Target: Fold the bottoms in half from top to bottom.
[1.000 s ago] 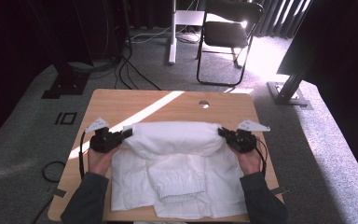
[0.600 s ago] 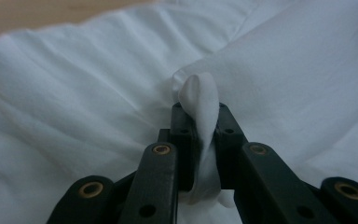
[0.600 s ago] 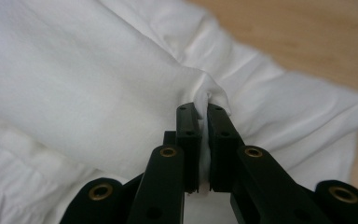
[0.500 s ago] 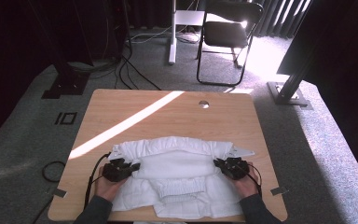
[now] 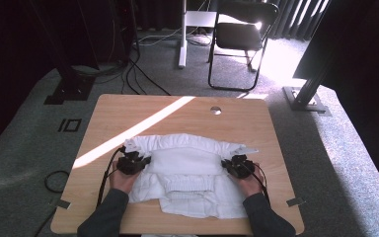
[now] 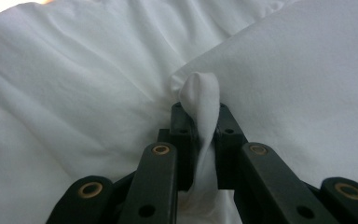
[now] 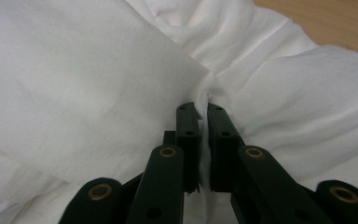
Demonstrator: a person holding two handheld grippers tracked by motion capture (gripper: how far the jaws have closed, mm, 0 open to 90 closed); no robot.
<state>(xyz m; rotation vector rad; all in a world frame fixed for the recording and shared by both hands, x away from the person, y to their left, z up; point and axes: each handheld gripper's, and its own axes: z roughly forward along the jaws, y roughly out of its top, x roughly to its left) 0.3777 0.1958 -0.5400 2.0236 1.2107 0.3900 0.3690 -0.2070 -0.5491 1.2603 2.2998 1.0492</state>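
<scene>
A white garment (image 5: 185, 173) lies partly folded on the wooden table (image 5: 177, 111), its upper part laid over toward the person. My left gripper (image 5: 140, 162) is shut on the fold's left edge; a pinch of white cloth (image 6: 200, 100) sticks up between its jaws. At the fold's right edge my right gripper (image 5: 227, 165) is shut on the cloth too, and the left gripper view's twin, the right gripper view, has white cloth (image 7: 204, 100) squeezed between the jaws. Both grippers (image 6: 198, 109) (image 7: 203, 109) sit low over the garment, each in a hand.
The far half of the table is bare wood with a sunlit stripe (image 5: 138, 129) and a small round hole (image 5: 215, 110). Beyond the table stand a black chair (image 5: 242, 34) and a white pole (image 5: 182, 29). Cables (image 5: 54, 180) trail off the left edge.
Both grippers have come toward the person and down, bringing the garment's far edge over onto its middle. The fold now lies flatter than half a second ago.
</scene>
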